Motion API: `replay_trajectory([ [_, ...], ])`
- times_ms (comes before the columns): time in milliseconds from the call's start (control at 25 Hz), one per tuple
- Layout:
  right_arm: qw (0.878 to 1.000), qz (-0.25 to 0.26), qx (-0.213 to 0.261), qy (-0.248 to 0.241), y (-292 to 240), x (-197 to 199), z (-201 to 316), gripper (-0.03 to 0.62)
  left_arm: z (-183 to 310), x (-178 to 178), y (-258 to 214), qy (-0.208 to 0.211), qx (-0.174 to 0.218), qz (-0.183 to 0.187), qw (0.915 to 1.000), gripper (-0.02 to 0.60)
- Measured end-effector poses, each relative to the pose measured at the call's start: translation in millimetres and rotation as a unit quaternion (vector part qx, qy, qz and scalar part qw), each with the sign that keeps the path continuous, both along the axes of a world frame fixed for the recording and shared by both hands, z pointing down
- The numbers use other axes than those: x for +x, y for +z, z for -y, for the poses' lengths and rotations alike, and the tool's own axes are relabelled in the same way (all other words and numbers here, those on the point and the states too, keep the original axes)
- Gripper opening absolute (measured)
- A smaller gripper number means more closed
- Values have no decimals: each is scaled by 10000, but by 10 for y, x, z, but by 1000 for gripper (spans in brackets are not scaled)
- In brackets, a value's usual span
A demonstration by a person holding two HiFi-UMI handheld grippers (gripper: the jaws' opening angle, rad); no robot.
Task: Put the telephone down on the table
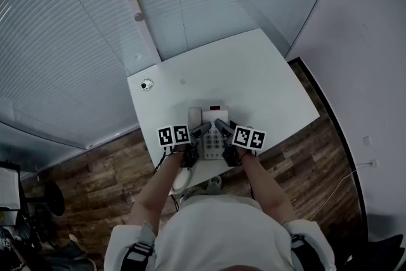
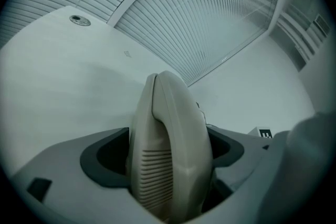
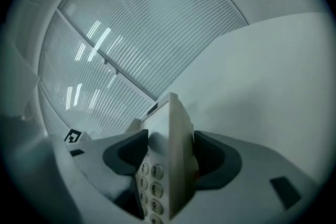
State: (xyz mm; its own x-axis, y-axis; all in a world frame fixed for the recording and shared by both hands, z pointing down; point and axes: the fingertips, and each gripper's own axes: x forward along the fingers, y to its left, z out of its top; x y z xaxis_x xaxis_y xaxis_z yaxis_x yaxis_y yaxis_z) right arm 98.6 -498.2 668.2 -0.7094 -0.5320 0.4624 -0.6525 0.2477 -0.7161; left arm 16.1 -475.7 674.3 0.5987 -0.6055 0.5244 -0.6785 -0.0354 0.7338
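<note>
**While you clamp it from both sides, the telephone is over the near edge of the table**

Since both of your grippers are closed on it, the telephone is caught between them, low over the near edge of the white table. From the head view you cannot tell whether its underside touches the tabletop or is just clear of it.

Your left gripper comes in from the left. In the left gripper view its two dark jaw pads press against the sides of the beige handset, which stands up between them with its slotted end toward the camera. The jaws are clenched on it, with no gap showing on either side.

Your right gripper comes in from the right. In the right gripper view its jaws are closed on the right edge of the telephone's base, one pad on the top face and one on the underside. The number keys sit just to the left of the gripped edge.

The two marker cubes sit just outside the telephone, one on each side, with your hands right behind them. Far to the left on the table lies a small round object, well apart from the telephone. Beyond the table's far edge hang window blinds, and a wood floor shows below the near edge.
</note>
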Motion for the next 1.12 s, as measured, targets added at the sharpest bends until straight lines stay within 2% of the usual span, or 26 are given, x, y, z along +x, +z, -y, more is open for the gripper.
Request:
replay_trajectory([
  [360,9999,17,-132,-21,63,1,31,273,24,4,26,-24,95,324,9994,417],
  [920,9995,-189,-57,244,91,38,20,273,-35,-95,-9,-314,147,366,9987,419],
  [1120,9986,-471,-19,243,77,69,-54,272,-175,-149,-65,-362,147,338,9987,417],
])
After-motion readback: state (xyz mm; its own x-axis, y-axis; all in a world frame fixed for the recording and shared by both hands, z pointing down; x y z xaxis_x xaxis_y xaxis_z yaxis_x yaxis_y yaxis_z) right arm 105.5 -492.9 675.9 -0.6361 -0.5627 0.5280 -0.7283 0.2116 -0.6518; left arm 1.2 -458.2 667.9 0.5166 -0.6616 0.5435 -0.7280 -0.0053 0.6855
